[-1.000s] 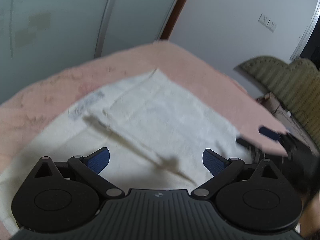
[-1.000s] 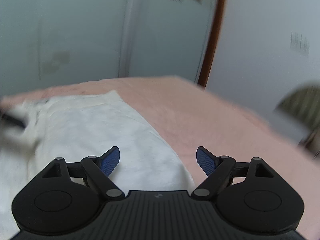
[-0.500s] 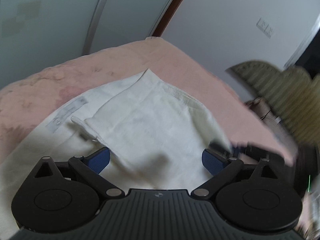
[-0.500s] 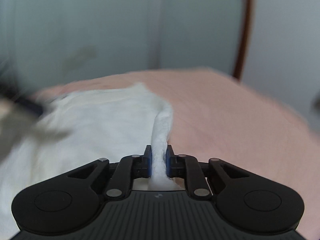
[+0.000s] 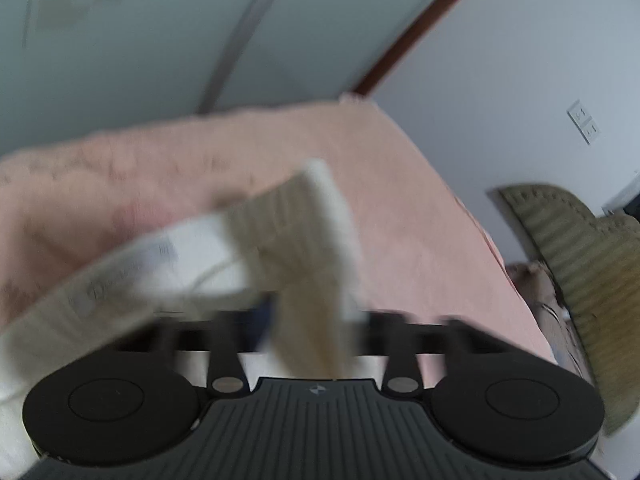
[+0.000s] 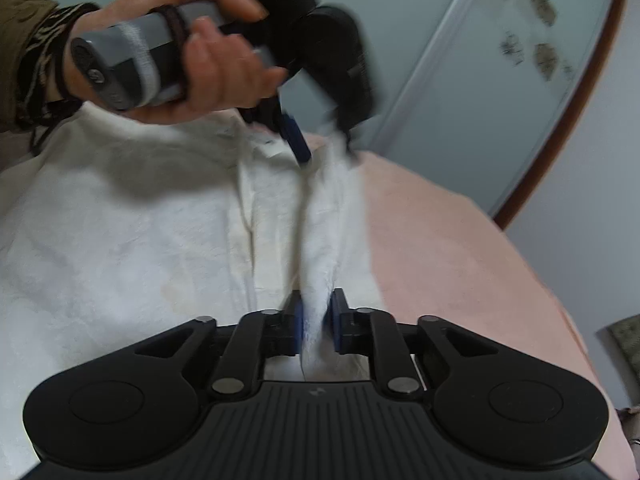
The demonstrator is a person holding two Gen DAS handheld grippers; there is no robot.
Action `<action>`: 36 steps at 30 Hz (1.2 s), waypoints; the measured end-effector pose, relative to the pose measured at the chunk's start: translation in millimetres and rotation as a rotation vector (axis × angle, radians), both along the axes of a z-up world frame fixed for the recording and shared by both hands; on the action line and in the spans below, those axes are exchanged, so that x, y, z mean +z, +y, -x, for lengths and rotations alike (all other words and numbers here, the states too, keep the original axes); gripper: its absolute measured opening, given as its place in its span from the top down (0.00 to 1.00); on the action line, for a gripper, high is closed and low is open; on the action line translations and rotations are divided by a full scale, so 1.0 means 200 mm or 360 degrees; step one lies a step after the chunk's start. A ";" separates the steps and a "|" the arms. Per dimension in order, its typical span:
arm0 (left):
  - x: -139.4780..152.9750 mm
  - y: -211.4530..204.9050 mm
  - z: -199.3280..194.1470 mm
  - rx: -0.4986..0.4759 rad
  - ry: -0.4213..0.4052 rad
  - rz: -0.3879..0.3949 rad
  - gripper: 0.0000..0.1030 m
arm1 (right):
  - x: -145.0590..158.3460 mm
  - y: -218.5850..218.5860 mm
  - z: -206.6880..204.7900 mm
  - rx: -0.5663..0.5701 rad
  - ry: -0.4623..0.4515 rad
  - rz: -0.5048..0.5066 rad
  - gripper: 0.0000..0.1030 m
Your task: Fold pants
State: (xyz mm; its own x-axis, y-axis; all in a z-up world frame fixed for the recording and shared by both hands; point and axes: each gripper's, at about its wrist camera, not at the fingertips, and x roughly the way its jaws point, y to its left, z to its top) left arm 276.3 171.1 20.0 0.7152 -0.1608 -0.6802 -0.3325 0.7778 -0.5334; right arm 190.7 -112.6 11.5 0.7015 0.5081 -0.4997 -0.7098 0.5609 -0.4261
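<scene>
White pants (image 6: 120, 216) lie on a pink blanket (image 6: 460, 248). My right gripper (image 6: 316, 324) is shut on the pants' right edge, which rises in a ridge between the blue pads. My left gripper (image 5: 308, 328) is shut on a raised flap of the pants (image 5: 304, 232), blurred by motion; a white label (image 5: 160, 252) shows on the fabric. In the right wrist view the left gripper (image 6: 320, 148), held by a hand (image 6: 208, 60), grips the far end of the same lifted edge.
The pink blanket (image 5: 420, 220) covers a bed that ends at grey-green wardrobe doors (image 5: 140, 40) and a white wall (image 5: 520, 80). An olive ribbed cushion (image 5: 580, 280) lies at the right.
My left gripper has shut on the pants' edge and lifted it. My right gripper, shut on the fabric half a second ago, has lifted its edge too. Both views have shifted.
</scene>
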 end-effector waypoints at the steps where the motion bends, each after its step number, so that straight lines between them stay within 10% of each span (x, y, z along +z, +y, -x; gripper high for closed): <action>1: 0.00 0.01 0.02 -0.0018 0.0006 0.0001 0.95 | 0.01 -0.02 0.02 -0.0027 0.0005 -0.0008 0.75; 16: 0.07 0.07 0.86 -0.0325 -0.0267 -0.0336 0.96 | 0.08 -0.22 0.40 -0.0058 0.0033 0.0354 0.38; 19: -0.05 0.13 0.85 -0.0294 -0.0085 -0.0228 0.95 | 0.04 -0.20 0.42 -0.0098 0.0107 0.0438 0.45; 23: -0.13 0.18 0.84 -0.0249 -0.0062 -0.0119 0.95 | -0.01 -0.20 0.56 -0.0182 0.0086 0.0419 0.91; 36: -0.03 0.25 1.07 -0.0296 -0.0159 -0.0333 0.95 | 0.00 -0.21 0.99 -0.0186 0.0320 -0.0045 0.93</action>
State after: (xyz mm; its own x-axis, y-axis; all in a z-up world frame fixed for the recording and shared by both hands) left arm 61.5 221.6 13.5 0.7518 -0.1592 -0.6399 -0.1276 0.9170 -0.3780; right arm -7.2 -155.4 12.1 0.6442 0.4452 -0.6219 -0.7085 0.6538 -0.2657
